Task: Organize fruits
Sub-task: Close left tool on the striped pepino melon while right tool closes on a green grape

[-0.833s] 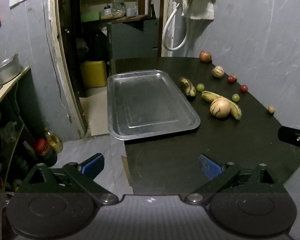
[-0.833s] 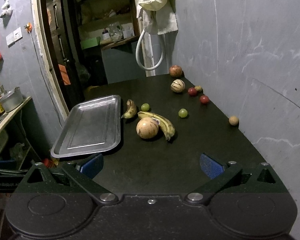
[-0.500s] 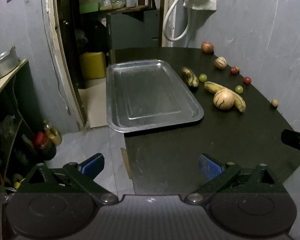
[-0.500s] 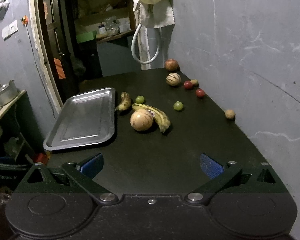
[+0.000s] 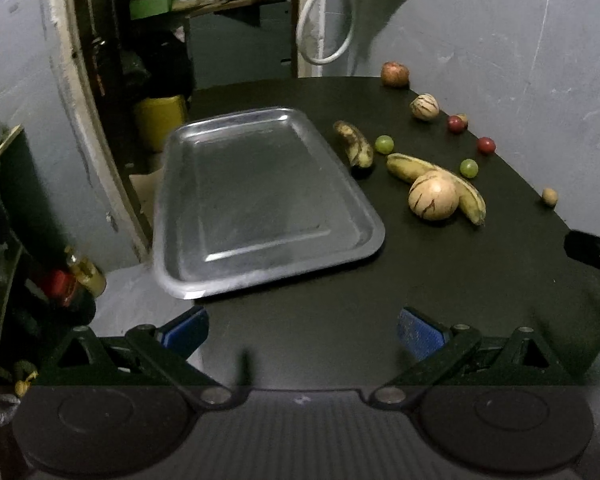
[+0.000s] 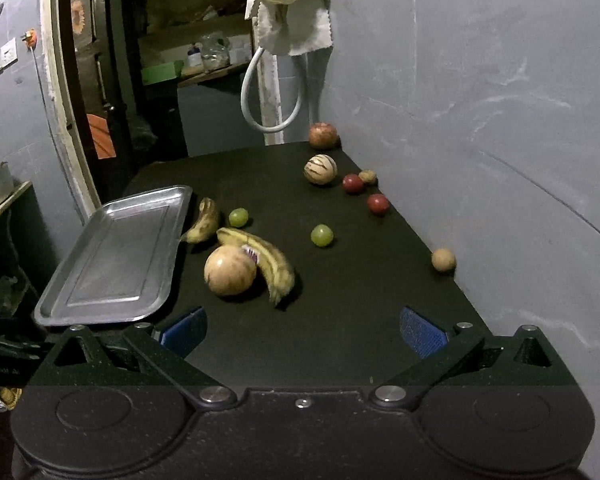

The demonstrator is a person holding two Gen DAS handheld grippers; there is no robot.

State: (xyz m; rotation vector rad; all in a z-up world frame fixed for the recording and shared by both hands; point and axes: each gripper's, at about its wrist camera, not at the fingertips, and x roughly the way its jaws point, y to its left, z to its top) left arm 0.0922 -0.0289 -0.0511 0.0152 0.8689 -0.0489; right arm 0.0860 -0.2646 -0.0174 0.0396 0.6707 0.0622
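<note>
Nothing sorted yet: tray (image 5: pixel 260 200) is bare, all fruit I can see sits on the table (image 6: pixel 360 300) to its right, incl. two bananas (image 6: pixel 260 256), melons, grapes. My left tongs (image 5: pixel 302 326) and right tongs (image 6: pixel 302 328) both gape wide, empty. Far small ones are prob. tomatoes; too dim to tell.

Black tabletop (image 6: pixel 360 320). Silver metal tray (image 5: pixel 260 200), plain. Two yellow bananas with brown-black blotches: short one (image 6: pixel 204 222), long one (image 6: pixel 268 260). Large round fruit (image 5: pixel 434 197) pale tan with dark streaks; smaller one (image 6: pixel 320 169) cream with brown stripes. Two green grapes (image 6: pixel 322 235) (image 6: pixel 238 217). Two small red fruits (image 6: pixel 378 204) (image 6: pixel 353 183). Reddish apple (image 6: pixel 323 135). Small tan ball fruit (image 6: pixel 443 259). Hand-held gripper pads (image 6: pixel 422 336) blue, bodies black. Walls grey-blue.
</note>
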